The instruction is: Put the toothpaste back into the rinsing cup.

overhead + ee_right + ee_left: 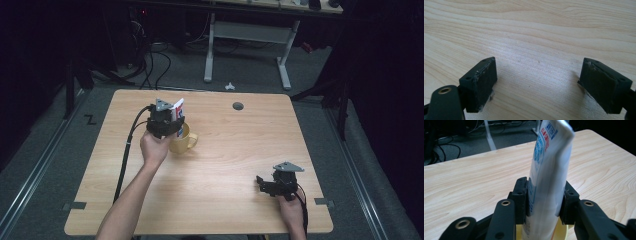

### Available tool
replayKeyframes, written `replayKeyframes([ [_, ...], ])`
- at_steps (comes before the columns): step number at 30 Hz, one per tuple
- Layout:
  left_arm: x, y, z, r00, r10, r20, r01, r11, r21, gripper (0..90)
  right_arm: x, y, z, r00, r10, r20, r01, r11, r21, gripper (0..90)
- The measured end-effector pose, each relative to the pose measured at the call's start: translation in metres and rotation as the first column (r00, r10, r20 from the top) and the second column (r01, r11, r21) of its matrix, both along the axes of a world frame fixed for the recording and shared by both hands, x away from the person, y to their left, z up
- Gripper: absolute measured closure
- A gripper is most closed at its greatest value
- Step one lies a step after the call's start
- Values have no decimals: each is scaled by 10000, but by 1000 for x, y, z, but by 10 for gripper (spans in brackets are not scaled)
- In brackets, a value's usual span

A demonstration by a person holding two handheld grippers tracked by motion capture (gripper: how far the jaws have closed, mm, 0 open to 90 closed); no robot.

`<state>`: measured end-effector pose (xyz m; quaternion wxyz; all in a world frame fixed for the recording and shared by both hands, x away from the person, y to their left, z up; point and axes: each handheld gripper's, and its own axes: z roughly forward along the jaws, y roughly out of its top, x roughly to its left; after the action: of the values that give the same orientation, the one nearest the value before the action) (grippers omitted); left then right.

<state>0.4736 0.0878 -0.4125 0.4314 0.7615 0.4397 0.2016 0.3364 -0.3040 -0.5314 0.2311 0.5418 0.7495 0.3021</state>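
A person stands at a pale wooden table (215,200) with a black two-jaw gripper in each hand. Left of centre in the high view, the left gripper (172,121) is clamped on a soft white tube (178,109) printed in blue and red, and holds it directly over a glossy yellow mug (182,141) whose handle points toward the right of the frame. The tube's long axis runs nearly upright, its flat crimped end at the top and its lower end pointing into the mug's round mouth; whether it already touches the inside cannot be told. In the left gripper view the tube (549,177) rises up the middle of the frame between the two jaws, which press its sides, and the mug's yellow rim (562,233) shows just beneath at the bottom edge. The tube looks pliable, the mug hard and smooth. At the lower right of the high view, well apart from the mug, the right gripper (267,184) rests low over bare wood with its jaws spread wide and nothing between them.
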Motion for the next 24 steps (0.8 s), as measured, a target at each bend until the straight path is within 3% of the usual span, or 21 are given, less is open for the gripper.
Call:
replayKeyframes([
  [19,1,-7,-11,9999,-30,-151,34,9995,300,654,0,0,0,10000,11,7,-11,10000,-14,143],
  [22,1,-7,-12,9999,-3,-155,7,9996,277,666,0,0,0,10000,9,5,-9,10000,-9,144],
  [24,0,-5,-11,10000,-44,0,44,10000,38,695,0,0,0,10000,11,5,-11,10000,-9,143],
])
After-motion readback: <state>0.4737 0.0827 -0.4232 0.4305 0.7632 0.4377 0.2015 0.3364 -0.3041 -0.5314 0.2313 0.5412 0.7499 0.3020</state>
